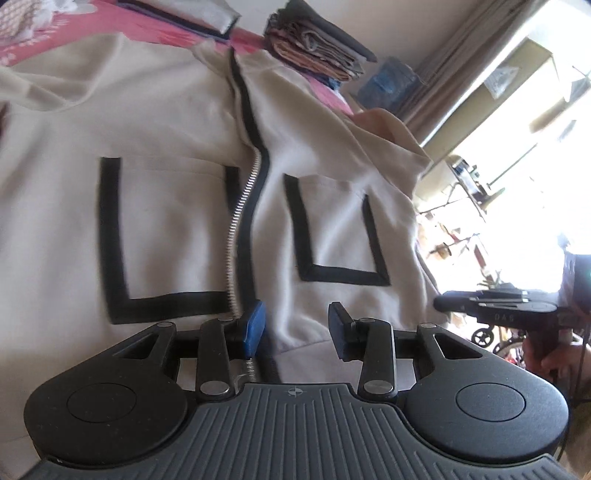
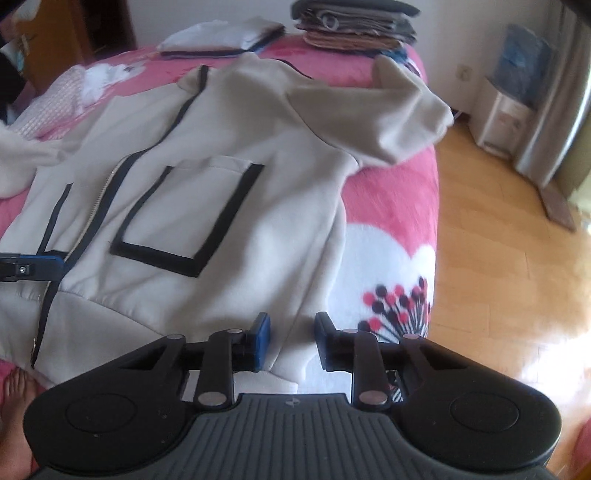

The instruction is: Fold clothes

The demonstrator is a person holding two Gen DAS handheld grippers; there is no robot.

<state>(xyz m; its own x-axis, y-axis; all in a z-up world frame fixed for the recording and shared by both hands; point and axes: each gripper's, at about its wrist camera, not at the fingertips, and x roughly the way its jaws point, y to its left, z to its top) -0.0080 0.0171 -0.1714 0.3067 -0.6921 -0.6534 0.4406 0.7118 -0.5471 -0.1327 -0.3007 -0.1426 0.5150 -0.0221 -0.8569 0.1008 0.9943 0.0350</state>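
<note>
I see the jacket (image 2: 207, 177) flat on the bed (image 2: 391, 206), zipped, not yet folded; left claw (image 1: 295, 328) and right claw (image 2: 291, 341) spread at its hem, gripping nothing

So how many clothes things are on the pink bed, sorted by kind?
Cream jacket laid flat: 1
Tall stack of folded clothes: 1
Low pile of folded clothes: 1
Loose white checked cloth: 1
Total: 4 on the bed cover. How many pieces are in each pile I cannot tell.
</note>
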